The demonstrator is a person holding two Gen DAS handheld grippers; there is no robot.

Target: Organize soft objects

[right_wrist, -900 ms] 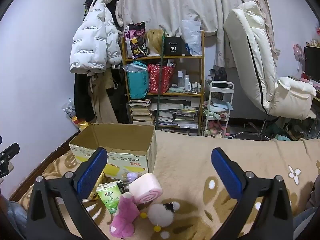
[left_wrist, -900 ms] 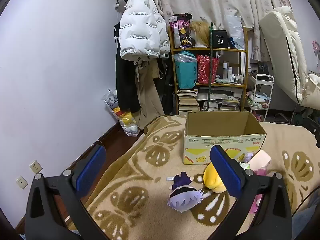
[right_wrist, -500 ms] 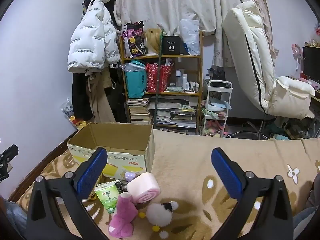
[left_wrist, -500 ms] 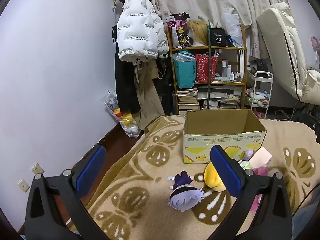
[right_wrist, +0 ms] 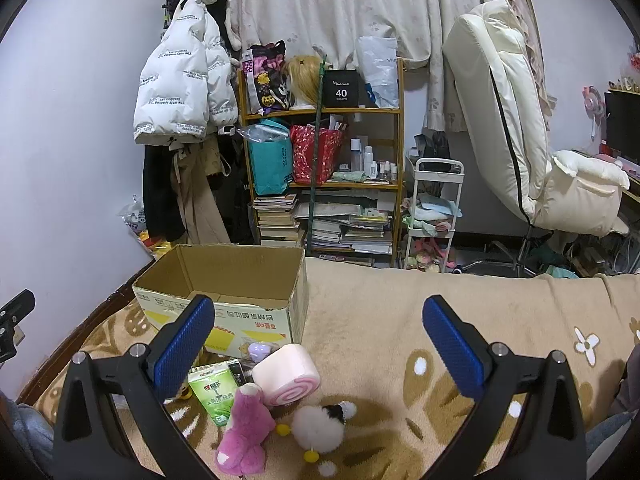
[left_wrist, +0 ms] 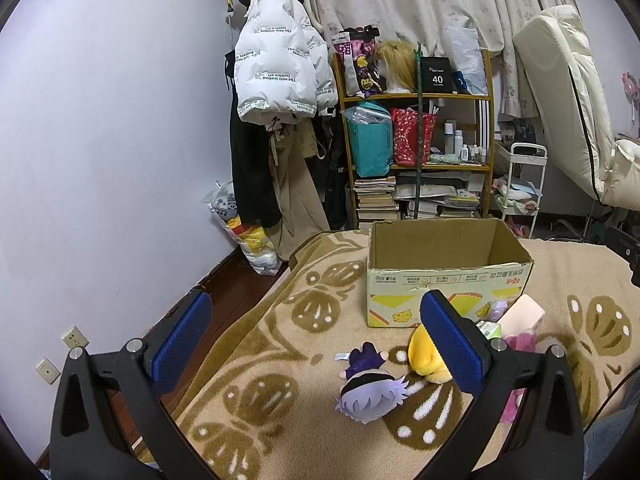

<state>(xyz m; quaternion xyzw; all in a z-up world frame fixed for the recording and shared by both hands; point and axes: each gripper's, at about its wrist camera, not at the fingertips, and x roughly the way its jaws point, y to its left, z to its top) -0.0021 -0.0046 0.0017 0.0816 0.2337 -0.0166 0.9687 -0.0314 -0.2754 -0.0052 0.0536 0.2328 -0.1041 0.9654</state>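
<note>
An open cardboard box (left_wrist: 448, 276) (right_wrist: 224, 300) stands on a tan patterned blanket (left_wrist: 280, 360). In front of it lie a purple-haired plush doll (left_wrist: 370, 392), a yellow plush (left_wrist: 426, 356), a pink swirl roll cushion (right_wrist: 286, 374), a pink plush (right_wrist: 246, 428), a white fluffy plush (right_wrist: 318, 428), a small lilac toy (right_wrist: 258, 350) and a green tissue pack (right_wrist: 214, 392). My left gripper (left_wrist: 316, 344) hovers open above the doll. My right gripper (right_wrist: 318, 346) hovers open above the roll cushion. Neither holds anything.
A wooden shelf (right_wrist: 320, 176) with books and bags stands behind the bed, beside hanging coats (left_wrist: 276, 80) and a white cart (right_wrist: 434, 216). A cream recliner (right_wrist: 520, 140) is at right. The blanket (right_wrist: 440, 320) right of the box is bare.
Both views have shifted slightly, with the box and toys sitting a little lower in the frames. The toys and box themselves have not moved; both grippers remain wide.
</note>
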